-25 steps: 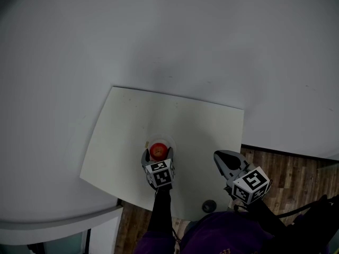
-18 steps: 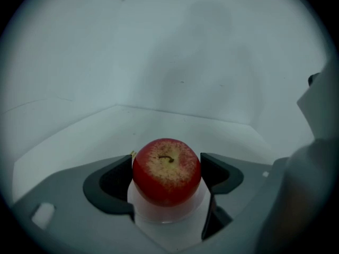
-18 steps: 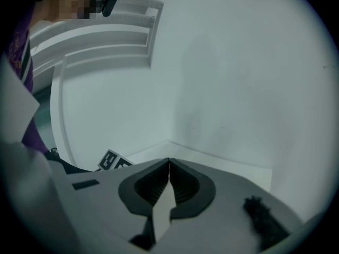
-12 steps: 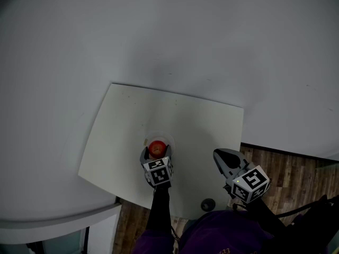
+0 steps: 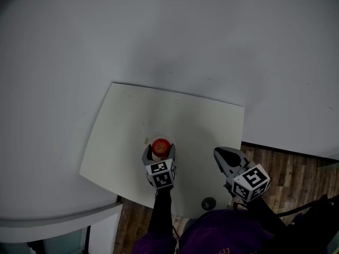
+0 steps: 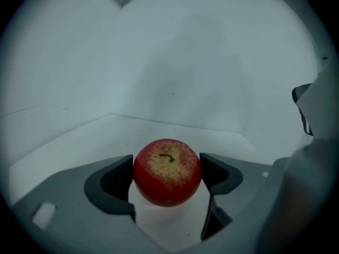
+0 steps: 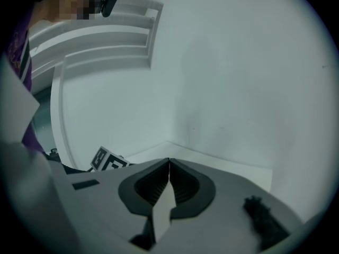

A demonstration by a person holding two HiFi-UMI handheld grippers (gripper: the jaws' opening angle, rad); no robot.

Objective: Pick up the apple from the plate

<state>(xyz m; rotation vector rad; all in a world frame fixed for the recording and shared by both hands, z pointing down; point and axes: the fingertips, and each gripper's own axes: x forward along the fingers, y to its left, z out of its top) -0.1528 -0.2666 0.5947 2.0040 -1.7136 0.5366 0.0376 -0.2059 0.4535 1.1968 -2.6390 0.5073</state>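
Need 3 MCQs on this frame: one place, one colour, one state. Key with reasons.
1. Where is the apple?
A) between the left tongs, over the plate
B) on the wood floor
C) in a bowl

2. What colour is the apple?
A) green
B) red, yellowish on top
C) orange

3. The right tongs are:
A) wide open
B) shut on a cup
C) shut, empty

Key:
1 A, the left gripper view shows both jaws against its sides.
2 B, plain in that same view.
3 C, the right gripper view shows the jaws together with nothing between.
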